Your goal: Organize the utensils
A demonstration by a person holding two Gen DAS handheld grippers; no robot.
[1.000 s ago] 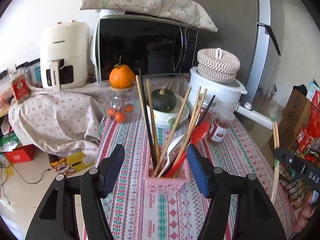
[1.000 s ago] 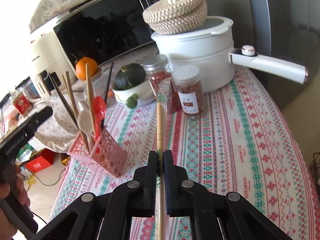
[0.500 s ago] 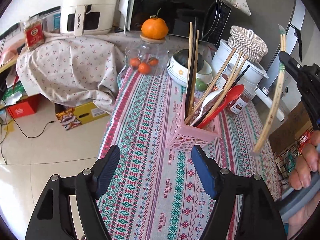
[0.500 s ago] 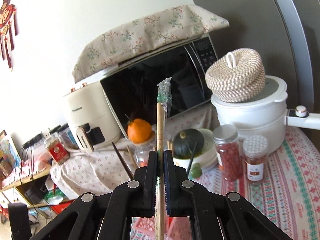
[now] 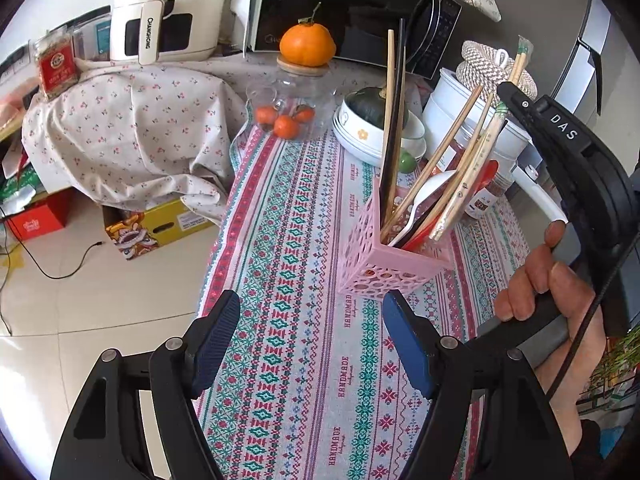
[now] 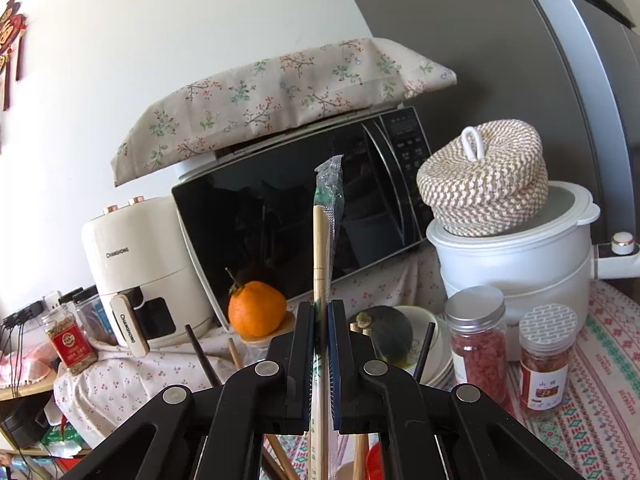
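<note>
A pink perforated holder [image 5: 394, 258] stands on the patterned tablecloth [image 5: 288, 280], with several chopsticks [image 5: 390, 120], a white spoon [image 5: 430, 190] and a red spoon [image 5: 486, 174] upright in it. My left gripper [image 5: 310, 320] is open just in front of the holder, with nothing between its blue pads. My right gripper [image 5: 514, 94], held by a hand [image 5: 540, 284], is shut on a pair of wrapped chopsticks [image 5: 476, 168] that slants down to the holder's right rim. In the right wrist view the wrapped chopsticks [image 6: 320, 240] stick up between the shut fingers of my right gripper [image 6: 320, 312].
Behind the holder are stacked bowls with a green squash [image 5: 370, 106], a glass jar topped by an orange [image 5: 307, 44], two spice jars [image 6: 478, 340], a white pot [image 6: 516, 264] with a woven lid, a microwave [image 6: 296, 216] and an air fryer [image 5: 168, 8]. The table edge [image 5: 218, 232] drops to floor on the left.
The right gripper swung the wrapped chopsticks from the right over to the holder, lower end now at its rim. The left gripper tilted downward in front of the holder and stayed open.
</note>
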